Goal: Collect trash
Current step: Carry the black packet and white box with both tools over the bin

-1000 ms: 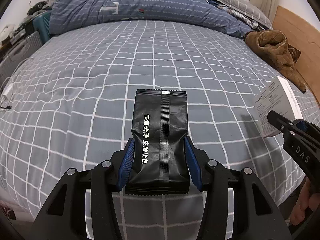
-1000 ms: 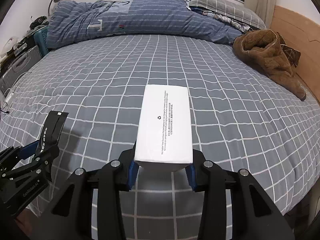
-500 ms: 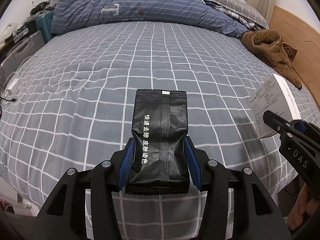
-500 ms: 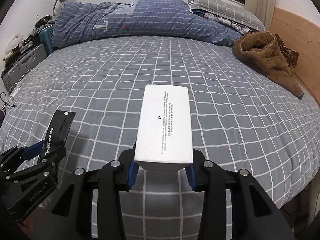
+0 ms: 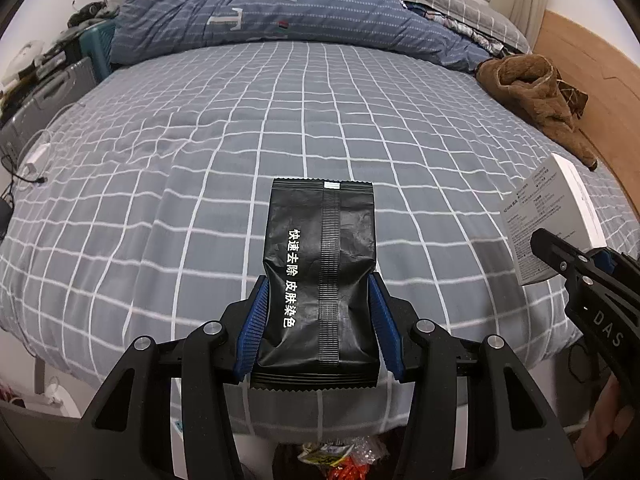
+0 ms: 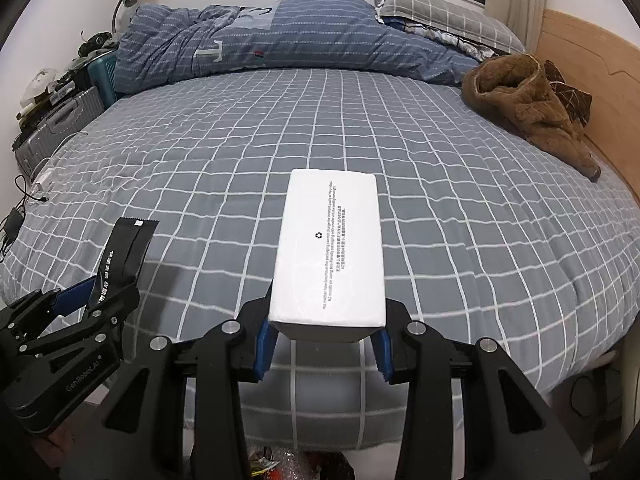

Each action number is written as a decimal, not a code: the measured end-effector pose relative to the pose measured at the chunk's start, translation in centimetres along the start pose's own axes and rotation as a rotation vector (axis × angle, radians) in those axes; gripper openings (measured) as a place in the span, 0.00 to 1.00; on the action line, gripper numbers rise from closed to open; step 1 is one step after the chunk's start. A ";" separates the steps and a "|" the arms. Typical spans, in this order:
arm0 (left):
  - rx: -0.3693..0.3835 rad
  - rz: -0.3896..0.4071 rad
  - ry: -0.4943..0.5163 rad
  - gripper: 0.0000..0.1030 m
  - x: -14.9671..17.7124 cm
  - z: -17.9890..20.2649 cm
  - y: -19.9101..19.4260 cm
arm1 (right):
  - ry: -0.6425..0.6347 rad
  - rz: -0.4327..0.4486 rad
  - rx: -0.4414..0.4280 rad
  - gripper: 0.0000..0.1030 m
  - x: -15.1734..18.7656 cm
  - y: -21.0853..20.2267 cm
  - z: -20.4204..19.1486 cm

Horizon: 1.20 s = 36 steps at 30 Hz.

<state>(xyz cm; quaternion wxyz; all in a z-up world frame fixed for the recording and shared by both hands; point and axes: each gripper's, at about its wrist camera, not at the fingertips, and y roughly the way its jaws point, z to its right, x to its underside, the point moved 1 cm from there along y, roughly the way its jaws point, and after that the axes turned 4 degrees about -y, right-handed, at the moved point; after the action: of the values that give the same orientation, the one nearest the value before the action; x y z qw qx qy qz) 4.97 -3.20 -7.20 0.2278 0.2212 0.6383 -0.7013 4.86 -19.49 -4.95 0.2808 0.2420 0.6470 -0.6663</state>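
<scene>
- Trash container (image 5: 332,456): nearest item, at the bottom edge of both views, below the foot of the bed. Only crumpled wrappers show inside it; its rim and shape cannot be made out.
- Left gripper (image 5: 318,320): jaws clamped on the lower half of a black sachet (image 5: 320,264), blue pads pressed into both side edges. The sachet is held clear of the bedding, white lettering up, and sits over the near edge of the bed.
- Right gripper (image 6: 324,334): jaws clamped on the near end of a white box (image 6: 330,248), printed face up, held level above the bedding. In the left view the box shows at the right margin, well apart from the sachet.
- Step in hand, as judged: both pieces of trash are picked up and carried; disposal is not yet done.
- Next move, as judged: bring each gripper down and back over the container, then part the jaws. The light sachet may cling to a pad; the box should fall cleanly.
- Bed (image 6: 440,184): grey sheet with white checks, mid scene; no other loose trash is visible on it.
- Brown garment (image 6: 532,108): far right, beside the wooden headboard.
- Blue duvet (image 6: 280,36): bunched along the far edge.
- Suitcase (image 6: 56,128): far left, beside the bed.
</scene>
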 end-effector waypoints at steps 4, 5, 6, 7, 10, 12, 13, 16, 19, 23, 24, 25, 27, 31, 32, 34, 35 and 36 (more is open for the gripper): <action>0.003 0.000 -0.002 0.47 1.1 0.1 -1.0 | -0.004 0.003 0.000 0.37 1.1 -1.2 -0.2; 0.004 -0.001 0.000 0.47 1.4 0.1 -1.2 | -0.006 0.002 0.001 0.37 1.4 -1.4 -0.2; 0.004 -0.001 0.000 0.47 1.7 0.2 -1.4 | -0.006 0.001 0.001 0.37 1.7 -1.7 -0.2; 0.005 -0.002 0.001 0.47 1.9 0.2 -1.6 | -0.007 -0.001 0.000 0.37 2.0 -1.9 -0.3; 0.010 -0.001 0.001 0.47 2.7 0.4 -2.4 | -0.006 -0.002 -0.003 0.37 2.8 -2.7 -0.4; 0.011 -0.001 0.004 0.47 3.4 0.6 -2.9 | -0.006 0.001 -0.006 0.37 3.2 -3.3 -0.5; 0.013 -0.002 0.004 0.47 3.7 0.6 -3.2 | -0.006 0.003 -0.006 0.37 3.5 -3.6 -0.6; 0.014 -0.006 0.006 0.47 4.7 0.7 -3.8 | -0.005 0.004 -0.011 0.37 4.3 -4.5 -0.7; 0.013 -0.013 0.005 0.47 5.7 0.7 -4.5 | -0.017 0.002 -0.011 0.37 5.2 -5.4 -1.0; 0.016 -0.021 -0.007 0.47 7.0 0.4 -5.4 | -0.027 0.003 -0.012 0.37 6.1 -6.4 -1.3; 0.018 -0.022 -0.010 0.47 7.3 0.3 -5.7 | -0.028 0.003 -0.013 0.37 6.3 -6.6 -1.4; 0.019 -0.023 -0.011 0.47 7.5 0.2 -5.8 | -0.029 0.002 -0.015 0.37 6.7 -6.9 -1.5; 0.021 -0.025 -0.013 0.47 8.1 0.1 -6.3 | -0.029 -0.001 -0.017 0.37 7.3 -7.2 -1.6; 0.020 -0.037 -0.013 0.47 9.6 0.0 -7.1 | -0.025 -0.012 -0.021 0.37 8.7 -8.2 -1.7; 0.019 -0.042 -0.015 0.47 10.1 0.0 -7.3 | -0.021 -0.015 -0.022 0.37 9.1 -8.4 -1.8; 0.017 -0.055 -0.017 0.47 11.0 -0.2 -7.7 | -0.016 -0.022 -0.025 0.37 9.9 -8.8 -1.9; 0.014 -0.062 -0.016 0.47 11.4 -0.3 -7.8 | -0.015 -0.026 -0.027 0.37 10.2 -9.1 -2.0; 0.012 -0.067 -0.015 0.47 11.7 -0.3 -7.9 | -0.017 -0.030 -0.027 0.37 10.6 -9.2 -2.1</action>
<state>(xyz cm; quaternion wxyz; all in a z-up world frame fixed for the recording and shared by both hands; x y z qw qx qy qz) -9.06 -2.66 -8.00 0.2077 0.1957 0.6391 -0.7142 -9.21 -18.00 -5.62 0.2797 0.2228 0.6572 -0.6635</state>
